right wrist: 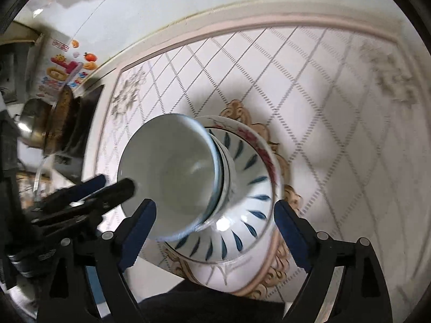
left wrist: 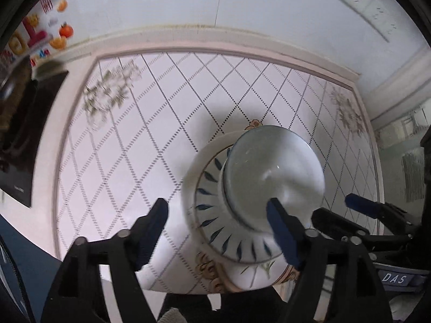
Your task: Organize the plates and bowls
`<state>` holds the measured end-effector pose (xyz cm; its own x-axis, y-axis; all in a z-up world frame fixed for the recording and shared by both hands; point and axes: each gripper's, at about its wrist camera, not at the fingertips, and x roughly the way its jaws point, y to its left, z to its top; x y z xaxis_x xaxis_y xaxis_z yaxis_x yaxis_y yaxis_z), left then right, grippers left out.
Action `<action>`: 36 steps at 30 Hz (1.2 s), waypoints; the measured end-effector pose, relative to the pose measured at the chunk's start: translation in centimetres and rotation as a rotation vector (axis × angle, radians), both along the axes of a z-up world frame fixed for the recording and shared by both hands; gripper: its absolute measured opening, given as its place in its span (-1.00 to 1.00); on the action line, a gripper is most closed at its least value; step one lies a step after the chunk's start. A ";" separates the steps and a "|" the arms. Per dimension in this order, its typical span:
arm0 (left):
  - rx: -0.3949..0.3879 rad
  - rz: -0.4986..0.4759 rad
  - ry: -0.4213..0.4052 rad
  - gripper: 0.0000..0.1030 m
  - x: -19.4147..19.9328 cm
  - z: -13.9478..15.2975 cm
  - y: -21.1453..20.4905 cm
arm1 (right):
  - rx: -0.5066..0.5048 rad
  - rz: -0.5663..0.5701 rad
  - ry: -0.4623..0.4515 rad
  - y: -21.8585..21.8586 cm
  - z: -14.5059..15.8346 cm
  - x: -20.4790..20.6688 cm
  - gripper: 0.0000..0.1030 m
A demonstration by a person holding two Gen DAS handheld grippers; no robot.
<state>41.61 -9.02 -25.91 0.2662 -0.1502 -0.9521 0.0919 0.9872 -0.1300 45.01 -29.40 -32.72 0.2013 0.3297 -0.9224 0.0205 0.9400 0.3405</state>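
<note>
A stack of dishes stands at the near edge of the patterned table [left wrist: 161, 123]. A plain white bowl [left wrist: 274, 172] tops it, over a plate with blue leaf marks [left wrist: 212, 215]. In the right wrist view the white bowl [right wrist: 172, 172] sits above the blue-leaf plate [right wrist: 250, 215] and a red-flowered rim [right wrist: 258, 145]. My left gripper [left wrist: 218, 228] is open; its right finger [left wrist: 282, 231] is against the bowl's near side. My right gripper [right wrist: 212, 231] is open around the stack's near side. Each gripper shows in the other's view, at the right edge [left wrist: 361, 215] and the left edge [right wrist: 89, 191].
A dark stovetop [left wrist: 18, 145] lies left of the table. A metal pot [right wrist: 35, 123] stands on it. A colourful sticker [right wrist: 67, 70] is on the white wall [left wrist: 242, 5] behind. The table's raised border [left wrist: 215, 40] runs along the far side.
</note>
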 end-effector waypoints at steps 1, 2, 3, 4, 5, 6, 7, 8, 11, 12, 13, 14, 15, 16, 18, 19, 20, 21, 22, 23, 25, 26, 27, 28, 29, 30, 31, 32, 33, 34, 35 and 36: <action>-0.001 -0.007 -0.018 0.62 -0.6 0.7 0.5 | -0.005 -0.018 -0.021 0.2 0.8 -1.0 0.81; -0.003 -0.012 -0.028 0.68 -1.0 1.1 0.8 | -0.009 -0.032 -0.034 0.5 1.4 -1.7 0.83; -0.011 -0.019 -0.039 0.69 -1.7 1.7 1.3 | -0.018 -0.047 -0.049 0.7 2.1 -2.6 0.83; -0.014 -0.022 -0.051 0.71 -2.2 2.2 1.7 | -0.038 -0.062 -0.059 1.0 2.7 -3.5 0.84; -0.014 -0.027 -0.063 0.72 -2.8 2.6 2.0 | -0.053 -0.073 -0.068 1.2 3.2 -4.3 0.85; -0.013 -0.032 -0.074 0.73 -3.5 3.1 2.4 | -0.063 -0.083 -0.081 1.5 3.8 -5.1 0.85; -0.016 -0.037 -0.086 0.73 -4.3 3.7 2.7 | -0.070 -0.094 -0.099 1.9 4.6 -6.2 0.85; -0.020 -0.040 -0.094 0.73 -4.9 4.0 2.8 | -0.075 -0.104 -0.110 2.1 5.2 -7.1 0.85; -0.025 -0.055 -0.120 0.73 -7.1 5.6 3.5 | -0.094 -0.126 -0.148 3.2 7.3 -9.7 0.86; -0.027 -0.058 -0.131 0.73 -7.8 6.2 3.6 | -0.102 -0.133 -0.160 3.5 8.1 -10.6 0.86; -0.027 -0.057 -0.142 0.73 -8.7 6.8 3.8 | -0.107 -0.135 -0.173 3.8 8.9 -11.5 0.86; -0.027 -0.058 -0.151 0.73 -9.3 7.2 3.9 | -0.112 -0.135 -0.184 4.1 9.6 -12.3 0.86; -0.030 -0.058 -0.162 0.73 -10.0 7.8 4.1 | -0.124 -0.137 -0.203 4.3 10.5 -13.3 0.86; -0.032 -0.057 -0.174 0.73 -10.8 8.4 4.2 | -0.133 -0.138 -0.216 4.5 11.1 -14.1 0.87; -0.030 -0.054 -0.196 0.73 -12.1 9.4 4.4 | -0.149 -0.137 -0.251 4.7 12.6 -15.9 0.87; -0.030 -0.050 -0.207 0.73 -12.9 9.9 4.4 | -0.156 -0.139 -0.266 4.7 13.3 -16.9 0.87; -0.029 -0.049 -0.217 0.73 -13.5 10.3 4.5 | -0.157 -0.138 -0.277 4.6 13.8 -17.4 0.87; -0.025 -0.049 -0.228 0.73 -14.3 10.7 4.5 | -0.158 -0.137 -0.289 4.6 14.4 -18.2 0.87; -0.023 -0.048 -0.239 0.73 -15.2 11.2 4.5 | -0.159 -0.137 -0.299 4.5 14.9 -19.1 0.87; -0.021 -0.045 -0.249 0.73 -15.9 11.5 4.5 | -0.156 -0.137 -0.307 4.4 15.4 -19.8 0.88; -0.011 -0.038 -0.267 0.73 -17.4 12.1 4.5 | -0.154 -0.133 -0.326 4.4 16.3 -21.5 0.88; -0.011 -0.032 -0.273 0.73 -18.3 12.5 4.5 | -0.154 -0.131 -0.332 4.3 16.6 -22.0 0.88; -0.016 -0.024 -0.276 0.73 -19.0 12.7 4.5 | -0.149 -0.128 -0.339 4.2 16.9 -22.8 0.88; -0.018 -0.019 -0.279 0.73 -19.7 12.9 4.5 | -0.143 -0.122 -0.342 4.2 17.2 -23.5 0.88; -0.017 -0.012 -0.283 0.73 -20.5 13.2 4.5 | -0.139 -0.117 -0.348 4.1 17.5 -24.1 0.88; -0.019 -0.004 -0.287 0.73 -21.3 13.4 4.6 | -0.138 -0.113 -0.357 4.0 17.8 -24.9 0.88; -0.018 0.005 -0.290 0.73 -22.2 13.6 4.5 | -0.143 -0.105 -0.364 4.1 18.2 -25.9 0.88; -0.016 0.009 -0.294 0.73 -22.8 13.8 4.6 | -0.145 -0.098 -0.366 4.1 18.4 -26.4 0.88; -0.014 0.019 -0.303 0.73 -23.8 14.1 4.7 | -0.142 -0.092 -0.369 4.0 18.6 -27.0 0.88; -0.014 0.025 -0.312 0.73 -24.6 14.4 4.7 | -0.138 -0.087 -0.374 4.0 18.9 -27.9 0.88; -0.010 0.028 -0.321 0.73 -25.5 14.7 4.6 | -0.138 -0.082 -0.378 4.0 19.1 -28.5 0.88; -0.006 0.030 -0.328 0.76 -26.0 14.9 4.6 | -0.140 -0.078 -0.383 4.0 19.4 -29.3 0.88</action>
